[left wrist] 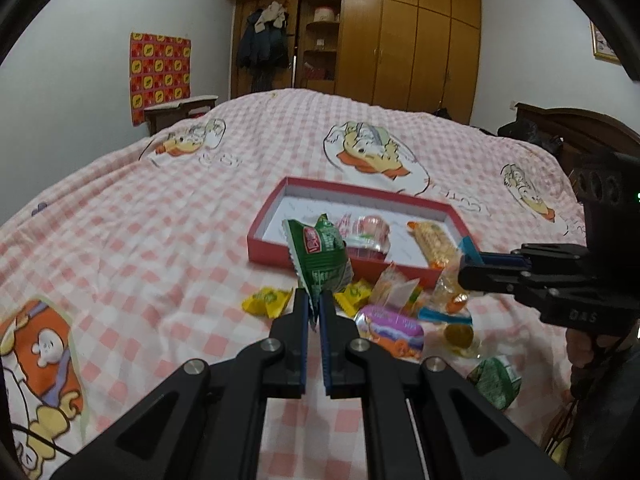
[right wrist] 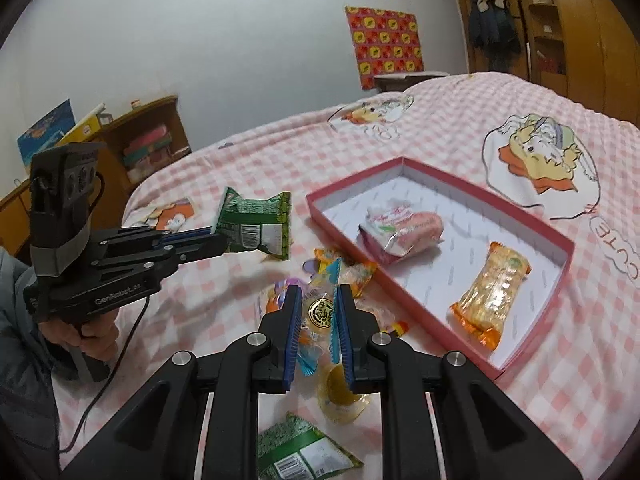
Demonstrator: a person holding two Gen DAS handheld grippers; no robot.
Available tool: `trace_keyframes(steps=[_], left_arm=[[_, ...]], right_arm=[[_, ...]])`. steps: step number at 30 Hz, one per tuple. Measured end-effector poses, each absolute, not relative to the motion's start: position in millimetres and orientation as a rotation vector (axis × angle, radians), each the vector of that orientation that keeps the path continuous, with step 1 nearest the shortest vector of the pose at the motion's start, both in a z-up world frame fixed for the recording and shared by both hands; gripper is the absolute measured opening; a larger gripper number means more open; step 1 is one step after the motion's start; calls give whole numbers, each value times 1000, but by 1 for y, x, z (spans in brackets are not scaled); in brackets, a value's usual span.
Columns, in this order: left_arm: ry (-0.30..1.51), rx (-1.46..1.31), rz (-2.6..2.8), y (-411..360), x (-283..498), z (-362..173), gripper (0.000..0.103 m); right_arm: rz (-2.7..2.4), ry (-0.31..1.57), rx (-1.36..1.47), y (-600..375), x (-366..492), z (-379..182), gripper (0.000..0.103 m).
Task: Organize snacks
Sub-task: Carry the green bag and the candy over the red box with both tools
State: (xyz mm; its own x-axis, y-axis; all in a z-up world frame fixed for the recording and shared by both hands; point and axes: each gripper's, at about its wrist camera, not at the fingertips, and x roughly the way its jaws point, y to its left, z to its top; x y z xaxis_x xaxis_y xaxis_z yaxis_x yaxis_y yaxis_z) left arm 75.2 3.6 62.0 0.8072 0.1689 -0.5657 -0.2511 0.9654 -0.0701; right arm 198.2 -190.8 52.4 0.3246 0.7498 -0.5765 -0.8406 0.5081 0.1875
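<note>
1. The left gripper is clamped on the edge of a green snack packet, which stands up from its fingertips, clear of the pink checked bedspread.
2. The right gripper is closed on a clear-wrapped sweet with a gold coin-like disc, pinched between its blue pads.
3. Ahead of both grippers lies the red box, open, holding a pink-and-white packet and an orange-ended clear packet.
4. Loose sweets lie scattered on the bedspread just beyond the left gripper's fingertips, between it and the box.
5. A second green packet lies flat beneath the right gripper, near a yellow jelly cup.
6. A hand holds the left gripper's handle.
</note>
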Motion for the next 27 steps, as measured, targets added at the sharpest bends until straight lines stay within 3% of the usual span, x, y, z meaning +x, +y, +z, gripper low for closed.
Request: trace_keyframes(steps=[14,22,23,25,26,27], left_arm=[[539,-73,86,15,122,82,2],[530,-68,69,24,117,84,0],[556,-63,50,23,117,79,4],[615,-38,-21,14,120,66,20],[650,7,-60,4,122,57,38],[671,57,-77,-6,123,48,47]], right_arm=[[772,567,12,-194,235,65,19],[631,607,102,-211,257,58,19],[629,613,114,-213,259,57,19],[623,607,128,-218,259,56,19],[619,606,133,-219,259,56,19],[617,604,137,-220,258,57,19]])
